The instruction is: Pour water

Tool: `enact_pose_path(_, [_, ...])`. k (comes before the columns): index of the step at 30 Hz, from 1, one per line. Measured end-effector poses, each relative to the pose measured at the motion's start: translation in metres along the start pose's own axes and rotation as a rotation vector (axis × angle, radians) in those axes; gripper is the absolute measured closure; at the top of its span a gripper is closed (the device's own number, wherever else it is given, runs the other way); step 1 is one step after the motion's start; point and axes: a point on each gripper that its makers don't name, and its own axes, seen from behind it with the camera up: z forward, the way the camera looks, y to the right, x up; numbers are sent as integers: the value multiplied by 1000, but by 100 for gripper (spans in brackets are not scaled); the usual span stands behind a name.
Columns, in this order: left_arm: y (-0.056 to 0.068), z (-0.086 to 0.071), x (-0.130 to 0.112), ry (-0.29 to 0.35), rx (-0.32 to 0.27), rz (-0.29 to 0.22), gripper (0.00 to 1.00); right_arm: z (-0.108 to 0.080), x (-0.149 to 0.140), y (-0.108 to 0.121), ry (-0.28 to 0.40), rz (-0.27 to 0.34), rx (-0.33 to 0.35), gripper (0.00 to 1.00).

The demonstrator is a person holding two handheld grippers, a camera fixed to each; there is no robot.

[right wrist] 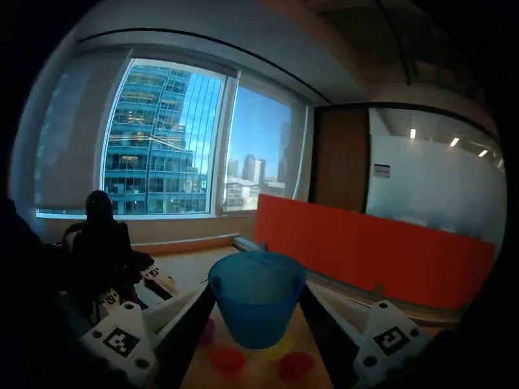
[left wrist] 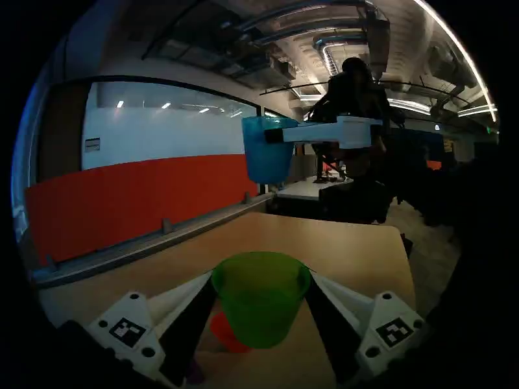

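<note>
Left gripper view: my left gripper [left wrist: 261, 285] pinches the green cup [left wrist: 263, 311], one dark finger pressed on each side of it, and the cup sits upright, raised a little above the table [left wrist: 350, 246]. I cannot tell whether there is water in it. Under the cup I see a red disc [left wrist: 227, 334] on the wood. Farther off and higher, my right gripper [left wrist: 276, 136] reaches in from the right and holds the blue cup [left wrist: 266, 162] in the air, upright, well apart from the green one and above the far end of the table. Behind it stands a dark person [left wrist: 353, 91], and along the left runs an orange panel [left wrist: 130, 194] under a pale wall. Right gripper view: my right gripper [right wrist: 256, 292] is closed on the blue cup [right wrist: 256, 318], a finger against each flank, the rim level and the mouth facing up; I cannot make out any water inside. Below the cup, small coloured discs [right wrist: 227, 360] lie on the table [right wrist: 185, 267], red, yellow and purple among them. At the left a dark figure [right wrist: 104, 253] is near the table's edge, with white marked parts just beside it that I cannot identify. Beyond is a big window [right wrist: 168, 136] with towers outside, and the orange panel [right wrist: 376, 253] runs off to the right.
</note>
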Motion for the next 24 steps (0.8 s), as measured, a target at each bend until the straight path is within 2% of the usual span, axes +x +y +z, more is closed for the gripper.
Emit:
enact_pose_path(9, [-1,-5,-13,-30,6,-11,13,-11,-22,16,-28,12,-28,11])
enact_pose_path(24, [5,-4,-47,-133,-18,-1,13,-13,-69,21,-117,3,-8,10])
